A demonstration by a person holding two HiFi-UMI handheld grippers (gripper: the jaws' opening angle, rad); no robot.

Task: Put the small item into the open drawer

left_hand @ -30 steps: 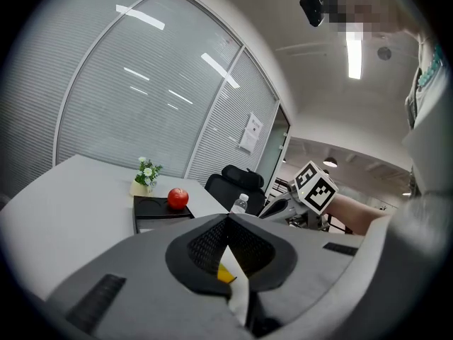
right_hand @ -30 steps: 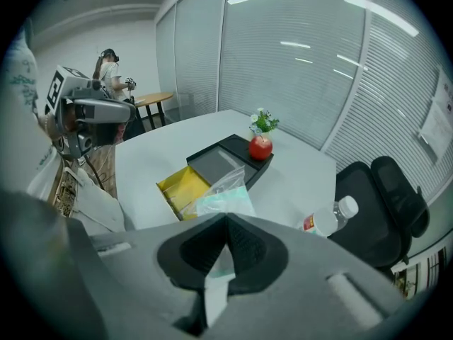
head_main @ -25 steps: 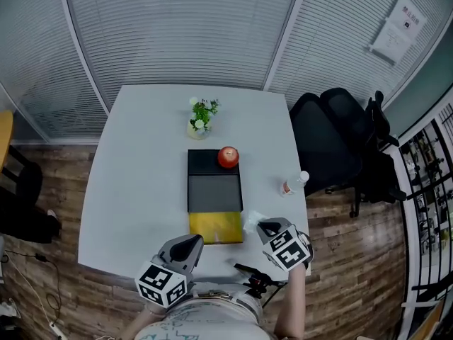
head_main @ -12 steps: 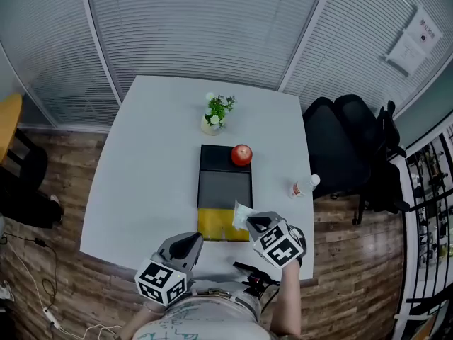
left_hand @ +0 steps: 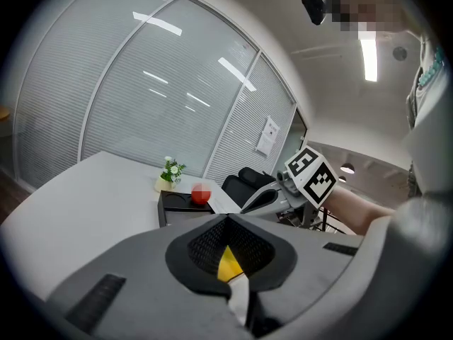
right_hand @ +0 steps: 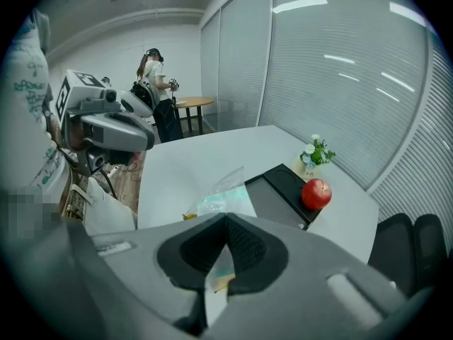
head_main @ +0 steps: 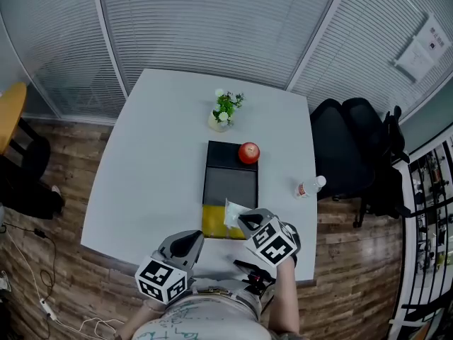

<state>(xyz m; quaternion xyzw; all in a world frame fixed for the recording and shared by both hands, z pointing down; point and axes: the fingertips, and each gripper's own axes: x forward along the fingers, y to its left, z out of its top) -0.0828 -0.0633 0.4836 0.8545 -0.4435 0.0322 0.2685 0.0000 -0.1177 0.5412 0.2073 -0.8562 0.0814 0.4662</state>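
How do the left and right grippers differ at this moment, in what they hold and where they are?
The right gripper is shut on a clear plastic packet; the left gripper is shut with nothing in it. The right gripper sits over the open yellow drawer; the left gripper is at the near edge of the table, left of that drawer. Both have their jaws together.

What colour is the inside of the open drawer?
Yellow. The open drawer shows best in the head view.
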